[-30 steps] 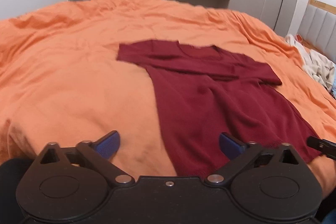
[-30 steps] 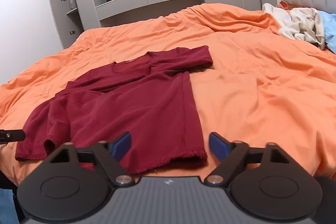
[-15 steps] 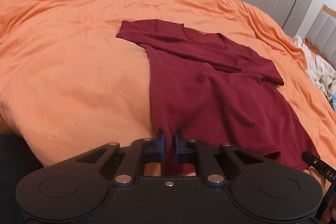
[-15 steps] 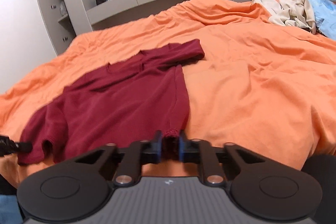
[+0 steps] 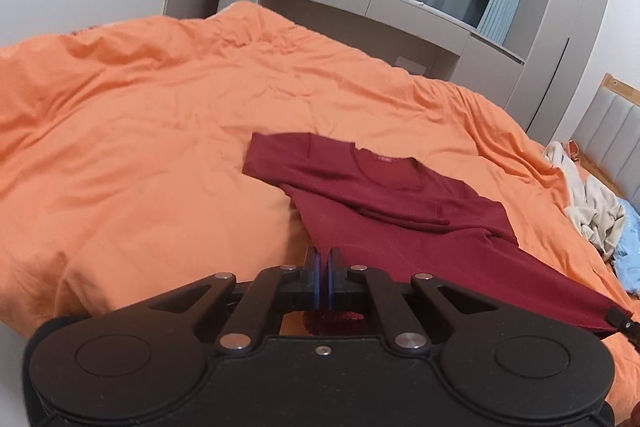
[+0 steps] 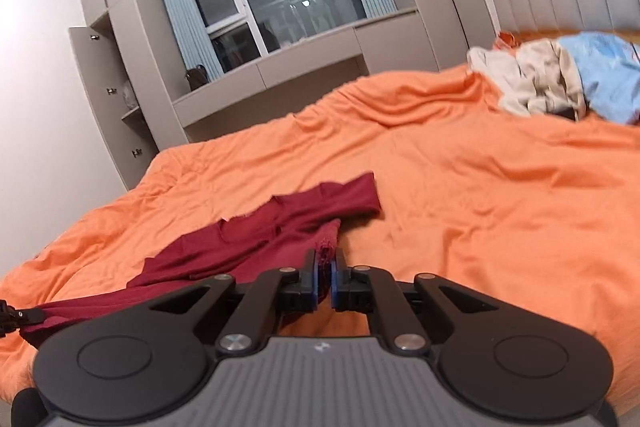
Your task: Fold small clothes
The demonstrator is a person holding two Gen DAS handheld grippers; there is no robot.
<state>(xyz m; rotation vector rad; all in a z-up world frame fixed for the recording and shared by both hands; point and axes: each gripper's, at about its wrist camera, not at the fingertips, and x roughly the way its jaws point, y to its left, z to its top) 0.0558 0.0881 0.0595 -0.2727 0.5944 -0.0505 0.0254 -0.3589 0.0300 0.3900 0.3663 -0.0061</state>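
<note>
**Both grippers clamped on shirt hem**

Left gripper (image 5: 323, 277): pads closed on the hem corner of the red shirt (image 5: 404, 223); the body stretches ahead over the orange duvet (image 5: 140, 131). Right gripper (image 6: 325, 281): closed on the opposite hem corner (image 6: 325, 254), collar ahead-left.

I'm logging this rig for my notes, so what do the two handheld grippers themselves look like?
Both are matte black with two round discs on the base, silver pivot bolts and angled linkage arms leading to blue finger pads. The left gripper has a smooth black top plate; the right gripper has a grey ribbed plate with a small white mark. No cables or sleeves show.
</note>
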